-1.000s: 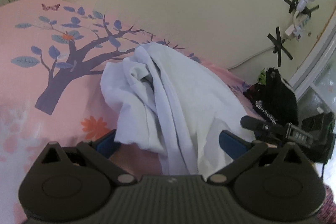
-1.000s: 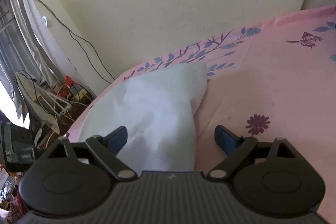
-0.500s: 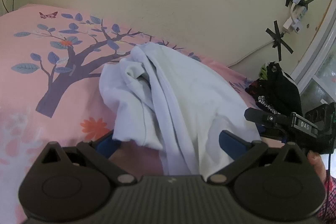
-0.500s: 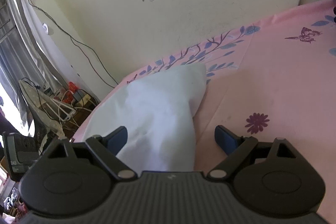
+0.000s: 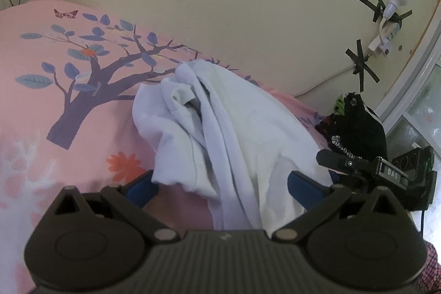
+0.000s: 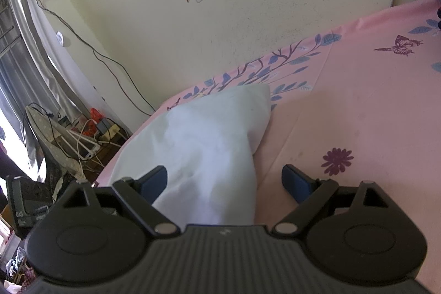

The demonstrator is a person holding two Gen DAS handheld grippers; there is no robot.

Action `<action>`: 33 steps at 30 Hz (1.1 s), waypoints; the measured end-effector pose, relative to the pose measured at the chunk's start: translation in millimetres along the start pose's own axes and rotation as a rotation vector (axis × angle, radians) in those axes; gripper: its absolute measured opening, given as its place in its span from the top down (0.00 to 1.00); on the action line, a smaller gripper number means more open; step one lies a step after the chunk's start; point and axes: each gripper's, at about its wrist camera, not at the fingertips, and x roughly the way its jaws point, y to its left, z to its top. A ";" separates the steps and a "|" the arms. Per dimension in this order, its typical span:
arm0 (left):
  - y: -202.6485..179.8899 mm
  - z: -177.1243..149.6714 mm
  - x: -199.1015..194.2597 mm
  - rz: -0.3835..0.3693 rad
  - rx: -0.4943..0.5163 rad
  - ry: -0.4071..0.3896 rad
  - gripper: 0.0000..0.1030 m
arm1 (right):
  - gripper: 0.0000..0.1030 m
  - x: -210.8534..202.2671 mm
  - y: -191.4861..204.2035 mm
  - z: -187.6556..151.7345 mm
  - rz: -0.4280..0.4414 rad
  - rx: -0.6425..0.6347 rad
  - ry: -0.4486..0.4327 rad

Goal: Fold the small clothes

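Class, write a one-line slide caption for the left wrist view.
Open left tool poised over a crumpled white garment lying on a pink bedsheet printed with a tree.

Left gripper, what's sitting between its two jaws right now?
The white garment: in the left wrist view it lies bunched on the pink sheet and runs down between the open jaws of the left gripper.

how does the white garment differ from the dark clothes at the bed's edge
The white garment lies bunched on the pink bedsheet, reaching between the open fingers of the left hand-held gripper; the dark clothes sit piled at the far right edge, away from it. The white garment looks plain, while the dark clothes carry a light print. Neither is folded.
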 end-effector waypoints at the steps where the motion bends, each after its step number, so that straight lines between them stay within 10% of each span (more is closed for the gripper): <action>1: 0.8 0.0 -0.4 -0.003 -0.003 0.000 0.00 | 0.18 0.0 0.0 0.0 0.000 0.000 0.000; 33: 1.2 0.6 0.5 -0.003 0.000 0.002 0.00 | 0.18 -0.5 -1.9 0.0 0.002 0.002 -0.001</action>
